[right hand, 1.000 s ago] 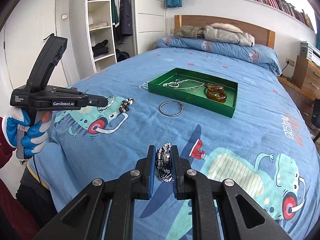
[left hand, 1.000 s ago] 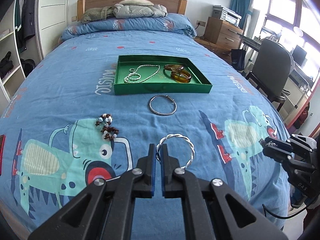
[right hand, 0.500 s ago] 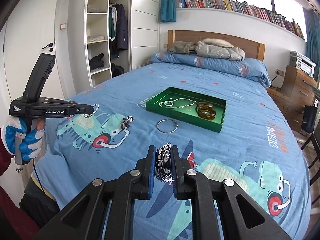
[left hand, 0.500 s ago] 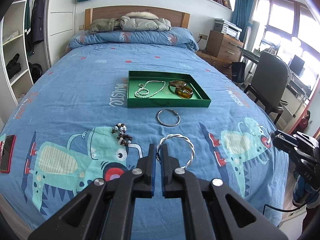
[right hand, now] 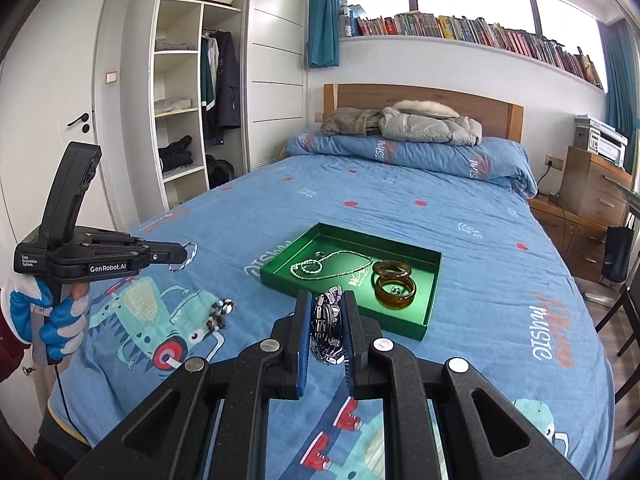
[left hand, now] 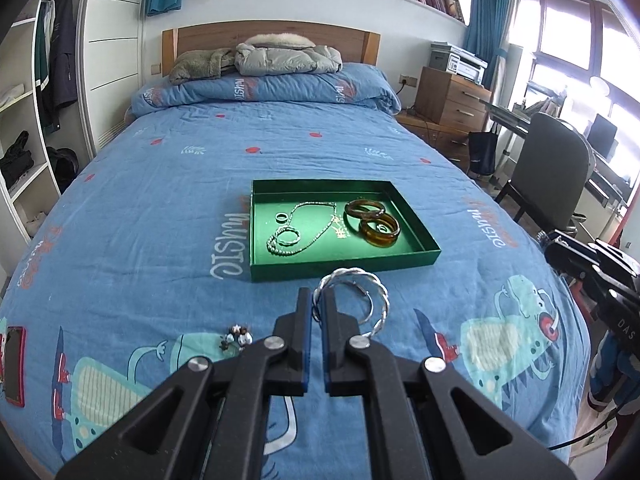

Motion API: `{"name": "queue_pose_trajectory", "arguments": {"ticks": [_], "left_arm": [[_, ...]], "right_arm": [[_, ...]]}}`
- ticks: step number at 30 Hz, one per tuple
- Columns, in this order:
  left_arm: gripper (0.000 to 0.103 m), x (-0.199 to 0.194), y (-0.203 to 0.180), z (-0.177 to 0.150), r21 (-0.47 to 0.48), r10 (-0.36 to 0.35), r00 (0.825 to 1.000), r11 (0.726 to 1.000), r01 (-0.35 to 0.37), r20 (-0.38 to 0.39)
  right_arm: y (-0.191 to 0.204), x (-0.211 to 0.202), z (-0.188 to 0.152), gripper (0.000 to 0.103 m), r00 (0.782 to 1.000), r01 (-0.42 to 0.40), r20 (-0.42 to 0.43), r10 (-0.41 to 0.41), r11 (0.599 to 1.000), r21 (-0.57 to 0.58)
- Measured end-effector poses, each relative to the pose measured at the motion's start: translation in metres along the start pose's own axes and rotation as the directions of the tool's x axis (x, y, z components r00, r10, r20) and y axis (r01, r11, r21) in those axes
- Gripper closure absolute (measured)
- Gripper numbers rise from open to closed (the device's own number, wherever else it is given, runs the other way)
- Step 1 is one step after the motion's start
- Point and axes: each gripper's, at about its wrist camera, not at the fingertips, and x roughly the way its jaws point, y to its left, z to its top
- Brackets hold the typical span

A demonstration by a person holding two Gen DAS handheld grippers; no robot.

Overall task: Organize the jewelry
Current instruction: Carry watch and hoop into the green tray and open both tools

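Between the blue-padded fingers of the left gripper (left hand: 317, 304) a twisted silver bangle (left hand: 362, 300) is clamped by its rim, the ring hanging clear above the blue cartoon-print bed cover (left hand: 140, 200), on the near side of the flat green jewelry tray (left hand: 416, 262). The right gripper (right hand: 327, 322) is clenched on a dark metal-link watch (right hand: 329, 326), which stands on edge between its pads, also lifted off the bed cover and short of the green tray's near wall. In the right wrist view a blue-and-white gloved hand (right hand: 44, 312) grips the black handle of the left gripper, off to the left of the tray.

Inside the green tray, a silver bead necklace (left hand: 304, 226) lies in loops on the left half with a small dark ring (left hand: 282, 217) just beside it, and two amber-brown bangles (left hand: 372, 222) overlap on the right half. On the bed cover, nearer than the tray and to its left, lies a small brown-and-white bead bracelet (right hand: 219, 314). A red-cased phone (left hand: 14, 364) rests at the left edge of the bed cover, well apart from the tray. Beyond the tray, a grey puffer jacket (left hand: 286, 56) is heaped against the wooden headboard.
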Motion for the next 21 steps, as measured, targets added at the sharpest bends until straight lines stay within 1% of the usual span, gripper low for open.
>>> {"name": "queue_pose_trajectory", "arguments": {"ticks": [5, 9, 12, 15, 21], "left_arm": [[0.099, 0.060, 0.006, 0.032, 0.011, 0.011, 0.999, 1.000, -0.011, -0.045], [0.099, 0.115, 0.008, 0.048, 0.007, 0.002, 0.995, 1.000, -0.001, -0.103], [0.099, 0.155, 0.005, 0.053, 0.011, 0.002, 0.989, 1.000, -0.001, -0.147], [0.099, 0.190, -0.001, 0.054, 0.014, 0.003, 0.983, 1.000, 0.000, -0.185], [0.099, 0.241, -0.017, 0.054, 0.039, 0.025, 0.970, 0.999, -0.016, -0.243]], "right_arm": [[-0.032, 0.056, 0.018, 0.089, 1.000, -0.001, -0.025, 0.002, 0.998, 0.061], [-0.060, 0.110, 0.021, 0.089, 0.996, 0.015, -0.084, -0.005, 0.993, 0.114], [-0.078, 0.150, 0.013, 0.089, 0.990, 0.031, -0.143, -0.010, 0.989, 0.146], [-0.092, 0.187, 0.002, 0.089, 0.978, 0.042, -0.206, -0.007, 0.985, 0.164], [-0.112, 0.238, -0.022, 0.089, 0.949, 0.067, -0.315, -0.003, 0.979, 0.193]]}}
